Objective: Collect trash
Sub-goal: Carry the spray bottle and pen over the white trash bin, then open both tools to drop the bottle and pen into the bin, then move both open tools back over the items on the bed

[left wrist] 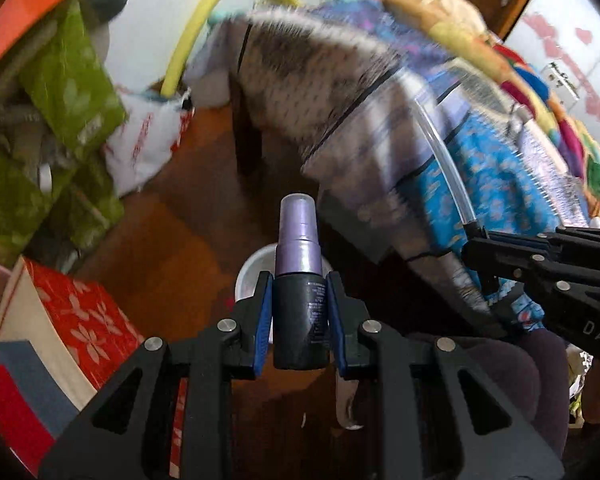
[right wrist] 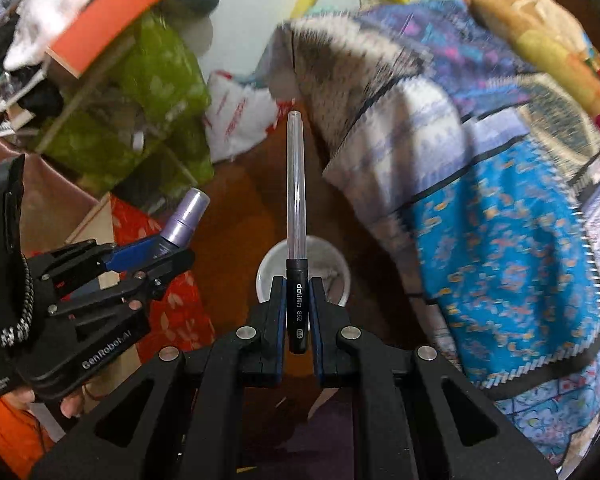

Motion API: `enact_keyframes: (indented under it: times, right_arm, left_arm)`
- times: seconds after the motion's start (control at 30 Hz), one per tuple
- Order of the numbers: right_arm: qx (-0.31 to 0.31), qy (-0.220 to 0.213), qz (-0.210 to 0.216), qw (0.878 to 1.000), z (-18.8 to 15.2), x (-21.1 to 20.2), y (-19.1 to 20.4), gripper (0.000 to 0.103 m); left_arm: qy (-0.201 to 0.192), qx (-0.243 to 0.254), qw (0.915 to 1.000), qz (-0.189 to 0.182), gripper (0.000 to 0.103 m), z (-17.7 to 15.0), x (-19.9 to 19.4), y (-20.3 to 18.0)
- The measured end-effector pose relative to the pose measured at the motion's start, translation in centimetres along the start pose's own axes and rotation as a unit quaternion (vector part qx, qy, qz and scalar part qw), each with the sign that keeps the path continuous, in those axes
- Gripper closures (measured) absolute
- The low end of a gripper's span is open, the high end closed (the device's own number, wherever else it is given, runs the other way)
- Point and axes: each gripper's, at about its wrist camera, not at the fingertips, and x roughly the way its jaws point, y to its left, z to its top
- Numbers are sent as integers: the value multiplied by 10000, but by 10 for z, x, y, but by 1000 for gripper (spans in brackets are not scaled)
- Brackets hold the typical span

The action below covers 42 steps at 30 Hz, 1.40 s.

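My left gripper [left wrist: 299,300] is shut on a small spray bottle [left wrist: 299,280] with a dark body and a purple cap, which points forward. The bottle also shows in the right wrist view [right wrist: 182,220], held by the left gripper [right wrist: 156,254]. My right gripper [right wrist: 298,300] is shut on an empty pen barrel [right wrist: 296,200] with a clear tube and a black "deli" grip. The right gripper [left wrist: 476,240] with its clear tube [left wrist: 444,156] shows at the right of the left wrist view. A white bin [right wrist: 272,268] stands on the floor below both grippers; it also shows in the left wrist view [left wrist: 250,268].
A bed draped in patterned blue and white blankets [right wrist: 480,184] fills the right side. Green fabric boxes [right wrist: 152,92], a red patterned box [left wrist: 84,320] and a white plastic bag [right wrist: 236,116] crowd the left. A brown wooden floor [left wrist: 188,248] lies between them.
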Motion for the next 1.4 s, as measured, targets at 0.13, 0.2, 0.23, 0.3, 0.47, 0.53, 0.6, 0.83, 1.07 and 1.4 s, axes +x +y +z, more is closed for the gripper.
enact_keyframes:
  times: [0.13,0.2,0.23,0.3,0.47,0.53,0.6,0.83,1.07,1.4]
  right_arm:
    - [24,460,128,9989,3,33,2,93]
    - [3,644,168,9978,5,48,3,93]
    - [-29,699,157,9974,7,53,4,93]
    - [-106,775,96,9969,11,62,7,93]
    - [-176,826,211,9962,25,73,13,93]
    - [-140,957,197,9951,30,80,13,90]
    - [-147,964,166,9951,32,81,12,85]
    - [-185,830,8,9964,29,67,10,84]
    - [-112,570,41,9983,23,35,6,84]
    - [-95,-485,-208,9986,7,-69,-8,84]
  left_arm:
    - [426,-162,9990,-16,78,-7,34,12]
    - [600,-208,9980,-16,78,-9,47,17]
    - [675,-231,9974,-25,78,-10,54,20]
    - [775,-267,9966,-38,78,-10,63,23]
    - [786,-450,9958,-167,78,2,70,27]
    - [833,-546,9950,-114,78,7,73,28]
    - [905,-534,9945,-45,77,11,75,27]
    - [921,-361,9951,86,76,9,66,23]
    - [583,-508,9969,125,76,7,27,25]
    - [-263,-586,9978,161,76,12,-50,6]
